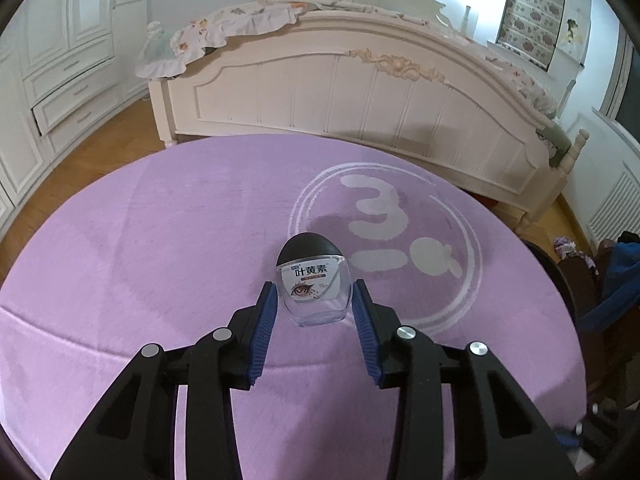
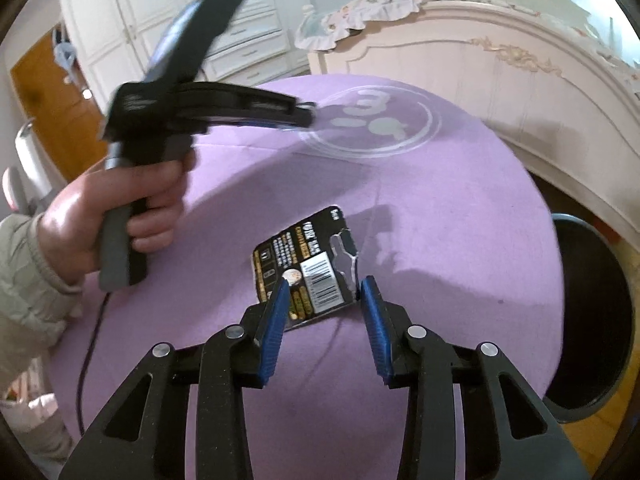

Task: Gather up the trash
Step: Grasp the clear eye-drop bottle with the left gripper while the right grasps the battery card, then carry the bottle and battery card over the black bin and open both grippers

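Observation:
A small clear eye-drop bottle (image 1: pixel 314 280) with a black cap and a white label stands on the purple tablecloth (image 1: pixel 160 248). My left gripper (image 1: pixel 315 294) is open, its blue pads on either side of the bottle without touching it. A black battery blister card (image 2: pixel 306 276) lies flat on the cloth in the right wrist view. My right gripper (image 2: pixel 325 290) is open just above the card's near edge. The left gripper also shows, blurred, in the right wrist view (image 2: pixel 296 114), held by a hand.
A dark round bin (image 2: pixel 592 320) stands on the floor beside the table's right edge. A white bed footboard (image 1: pixel 360 100) is close behind the table. White wardrobes (image 1: pixel 60 60) line the left wall. The cloth carries a white circle logo (image 1: pixel 384 236).

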Available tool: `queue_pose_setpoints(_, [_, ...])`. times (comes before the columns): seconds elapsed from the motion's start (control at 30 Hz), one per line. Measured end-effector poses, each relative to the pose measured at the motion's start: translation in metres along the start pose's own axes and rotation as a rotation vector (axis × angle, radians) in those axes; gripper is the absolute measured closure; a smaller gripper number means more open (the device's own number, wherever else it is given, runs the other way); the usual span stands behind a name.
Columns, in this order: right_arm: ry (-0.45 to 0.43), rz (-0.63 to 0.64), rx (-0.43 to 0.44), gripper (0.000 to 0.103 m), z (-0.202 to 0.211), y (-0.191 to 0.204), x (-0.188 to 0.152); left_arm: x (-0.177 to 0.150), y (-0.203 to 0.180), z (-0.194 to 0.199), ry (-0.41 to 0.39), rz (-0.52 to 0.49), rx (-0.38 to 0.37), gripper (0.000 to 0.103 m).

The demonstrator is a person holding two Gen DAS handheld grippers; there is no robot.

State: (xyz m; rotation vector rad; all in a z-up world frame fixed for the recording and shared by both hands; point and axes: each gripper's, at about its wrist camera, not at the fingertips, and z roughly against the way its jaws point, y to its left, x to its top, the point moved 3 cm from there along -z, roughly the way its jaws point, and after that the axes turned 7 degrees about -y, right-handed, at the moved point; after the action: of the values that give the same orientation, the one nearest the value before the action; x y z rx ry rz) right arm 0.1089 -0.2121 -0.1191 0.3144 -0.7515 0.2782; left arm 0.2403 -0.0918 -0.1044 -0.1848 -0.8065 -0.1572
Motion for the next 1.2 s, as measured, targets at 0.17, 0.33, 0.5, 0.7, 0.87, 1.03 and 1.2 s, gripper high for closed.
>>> queue_pose_setpoints(0.17, [0.015, 0.081, -0.002, 0.02, -0.006, 0.009, 0.012, -0.001, 0.003, 0.026, -0.03, 0.009, -0.029, 0.064])
queue_pose_setpoints(0.33, [0.091, 0.21, 0.002, 0.024, -0.029, 0.028, 0.012, -0.002, 0.006, 0.051, -0.06, 0.011, -0.055, 0.064])
queue_pose_setpoints(0.5, [0.084, 0.166, 0.019, 0.045, -0.023, 0.027, 0.014, -0.004, 0.004, 0.076, -0.092, 0.001, -0.073, 0.064])
queue_pose_setpoints(0.7, [0.015, -0.014, 0.082, 0.046, 0.001, 0.003, 0.01, -0.007, -0.017, 0.099, -0.124, -0.048, -0.089, 0.064])
queue_pose_setpoints(0.87, [-0.104, -0.171, 0.13, 0.046, 0.041, -0.027, 0.009, -0.008, -0.048, 0.116, -0.153, -0.121, -0.111, 0.064])
queue_pose_setpoints(1.03, [-0.219, -0.269, 0.115, 0.046, 0.085, -0.062, 0.01, -0.007, -0.092, 0.122, -0.167, -0.19, -0.159, 0.064])
queue_pose_setpoints(1.2, [-0.296, -0.338, 0.071, 0.046, 0.118, -0.101, 0.005, -0.007, -0.129, 0.118, -0.163, -0.237, -0.198, 0.064])
